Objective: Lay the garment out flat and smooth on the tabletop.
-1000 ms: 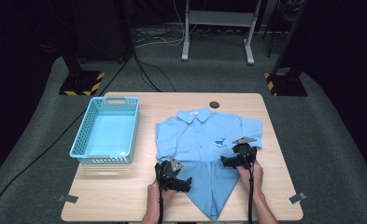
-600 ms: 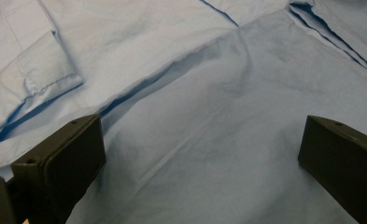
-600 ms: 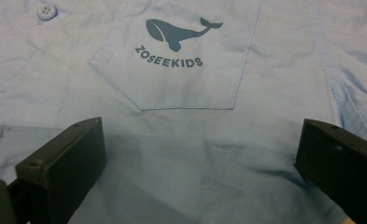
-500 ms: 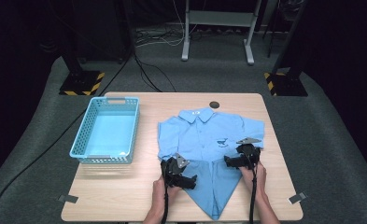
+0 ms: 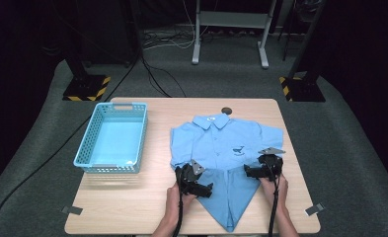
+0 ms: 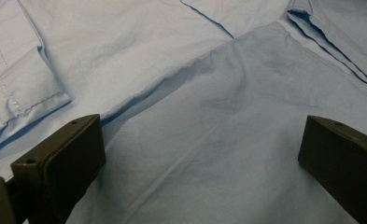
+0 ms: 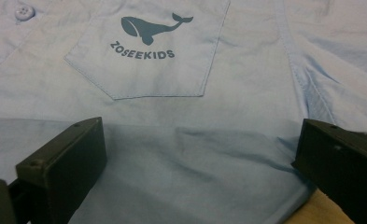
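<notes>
A single light-blue child's shirt [image 5: 226, 148] is seen spread face-up on the right half of the bench [image 5: 132, 212], collar away from the person, its lower part already turned up over the front so that a triangular flap [image 5: 231, 197] points toward the near edge. The left gripper [image 5: 204, 187] is held over the flap's left side and the right gripper [image 5: 251, 171] over its right side; in both gripper views the fingers [image 6: 59, 163] are spread wide above the cloth, with nothing pinched between them [image 7: 64, 163]. The fabric is judged thin, light and limp, likely to sag and wrinkle when lifted, so it is best taken at a doubled edge or seam, both sides together. A chest pocket [image 7: 148, 51] printed with a whale is shown just beyond the fold. Counted on the bench: one shirt, one turquoise basket [image 5: 85, 148] at the left, well apart from the shirt, and one small dark disc [image 5: 226, 110] near the collar.
</notes>
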Demonstrator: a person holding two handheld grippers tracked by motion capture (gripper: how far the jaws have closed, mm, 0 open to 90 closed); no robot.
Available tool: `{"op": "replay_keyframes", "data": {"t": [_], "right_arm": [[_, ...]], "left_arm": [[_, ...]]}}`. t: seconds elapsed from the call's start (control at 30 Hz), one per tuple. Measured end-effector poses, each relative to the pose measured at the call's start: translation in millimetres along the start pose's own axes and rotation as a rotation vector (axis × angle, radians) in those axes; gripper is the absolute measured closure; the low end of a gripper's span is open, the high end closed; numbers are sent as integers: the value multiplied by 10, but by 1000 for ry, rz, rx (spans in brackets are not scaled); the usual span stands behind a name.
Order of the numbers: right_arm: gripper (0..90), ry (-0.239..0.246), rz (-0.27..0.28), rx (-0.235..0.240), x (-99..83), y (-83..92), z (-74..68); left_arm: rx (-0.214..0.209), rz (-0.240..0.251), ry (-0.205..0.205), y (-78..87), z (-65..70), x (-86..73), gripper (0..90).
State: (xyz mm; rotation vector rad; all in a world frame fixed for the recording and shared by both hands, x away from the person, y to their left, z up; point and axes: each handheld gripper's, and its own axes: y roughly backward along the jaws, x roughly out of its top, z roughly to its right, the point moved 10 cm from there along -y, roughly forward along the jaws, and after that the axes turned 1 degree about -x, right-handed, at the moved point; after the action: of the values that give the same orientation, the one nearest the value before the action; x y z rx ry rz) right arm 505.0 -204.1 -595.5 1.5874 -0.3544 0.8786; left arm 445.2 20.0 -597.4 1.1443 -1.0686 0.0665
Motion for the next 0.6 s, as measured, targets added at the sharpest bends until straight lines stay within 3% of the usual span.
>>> {"op": "replay_keyframes", "data": {"t": [0.27,0.6], "right_arm": [[13,-5,12,0,-3,4,-3],[15,-5,14,4,-3,5,-4]], "left_arm": [[16,16,30,5,-103,26,4],[73,20,73,41,-513,259,15]]}}
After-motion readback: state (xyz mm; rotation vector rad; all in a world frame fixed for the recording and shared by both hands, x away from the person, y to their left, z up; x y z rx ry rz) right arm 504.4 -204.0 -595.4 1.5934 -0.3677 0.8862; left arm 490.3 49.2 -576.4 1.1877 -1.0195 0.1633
